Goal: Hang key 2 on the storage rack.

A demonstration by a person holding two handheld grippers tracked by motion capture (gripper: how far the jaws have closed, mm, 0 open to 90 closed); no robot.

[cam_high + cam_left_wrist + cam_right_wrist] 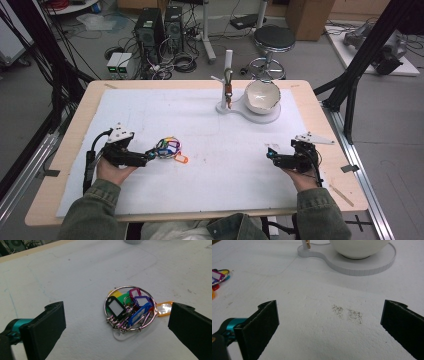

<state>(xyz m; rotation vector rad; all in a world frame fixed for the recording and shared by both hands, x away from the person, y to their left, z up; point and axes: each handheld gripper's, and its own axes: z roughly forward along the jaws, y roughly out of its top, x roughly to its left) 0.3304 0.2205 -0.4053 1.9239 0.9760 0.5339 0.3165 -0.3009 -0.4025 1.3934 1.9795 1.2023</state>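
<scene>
Left tongs closing in on the key-tag bunch

High view: the bunch lies on the tabletop just ahead of my left tongs; right tongs idle, well apart.
Left gripper view: jaws wide, bunch between and beyond; pinching one loose tag could drag the ring askew.
Right gripper view: jaws wide, empty.
</scene>
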